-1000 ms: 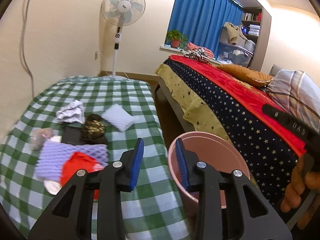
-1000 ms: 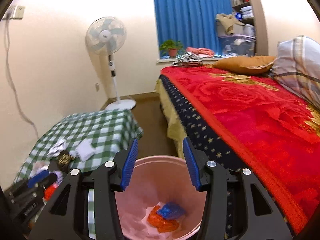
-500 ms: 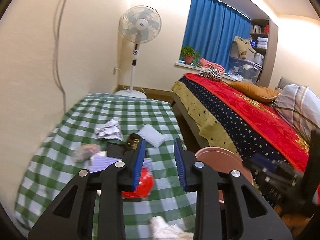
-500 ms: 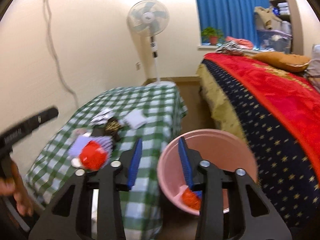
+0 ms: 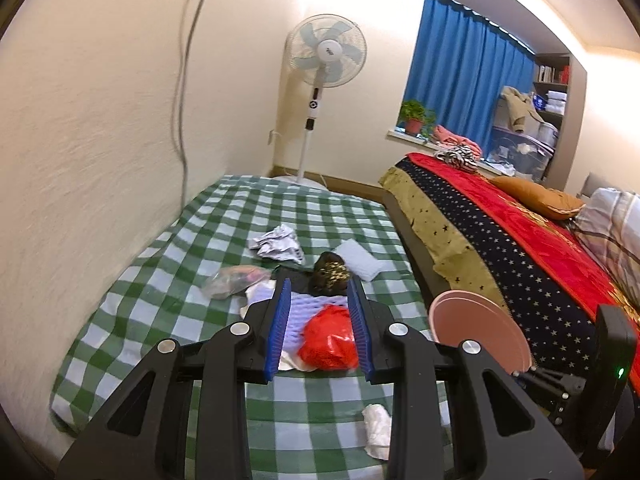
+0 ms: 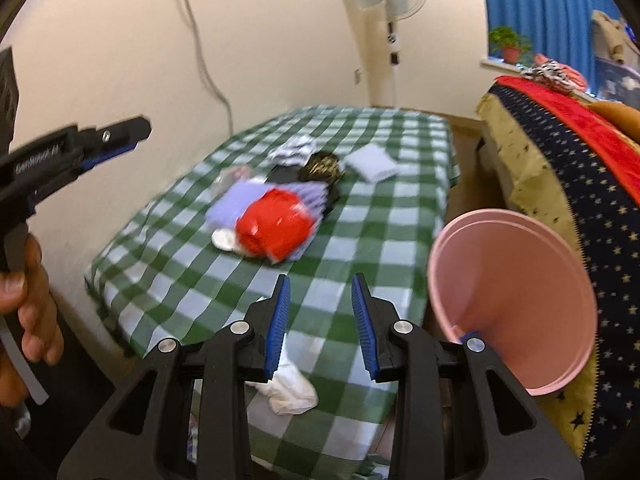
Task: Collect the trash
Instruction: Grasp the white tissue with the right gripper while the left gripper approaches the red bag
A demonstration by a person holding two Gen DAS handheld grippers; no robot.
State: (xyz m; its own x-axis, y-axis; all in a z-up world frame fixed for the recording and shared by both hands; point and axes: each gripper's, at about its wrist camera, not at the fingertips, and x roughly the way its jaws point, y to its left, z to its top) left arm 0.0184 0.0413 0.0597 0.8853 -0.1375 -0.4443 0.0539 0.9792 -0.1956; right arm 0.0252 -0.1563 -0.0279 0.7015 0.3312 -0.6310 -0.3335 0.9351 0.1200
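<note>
The bench (image 5: 168,292), covered in a green-and-white checked cloth, stands against the cream wall, with a bed (image 5: 520,248) under a red and star-patterned blanket beside it. A pink bin (image 6: 516,304) sits in the gap between bench and bed, tilted in the right-wrist view, its mouth facing the camera.

Trash is grouped at the middle of the bench: a crumpled red plastic bag (image 5: 330,338) lying on a lilac knitted cloth (image 5: 296,310), a dark speckled wrapper (image 5: 330,274) just behind it, a crumpled white paper (image 5: 276,242) further back, a small white pad (image 5: 358,260) to the right, and a clear plastic wrapper (image 5: 234,280) to the left. A white tissue wad (image 6: 288,388) lies near the front edge of the bench.

Left tongs (image 5: 320,332): partly open, holding nothing, held above the bench; the red bag shows in the gap between the blue pads, without visible contact. In the right-wrist view the same tongs appear at the left edge, gripped by a hand (image 6: 24,300).

Right tongs (image 6: 320,320): partly open, nothing between the pads, held over the front part of the bench, with the tissue wad just below them and the pink bin beside them on the right
</note>
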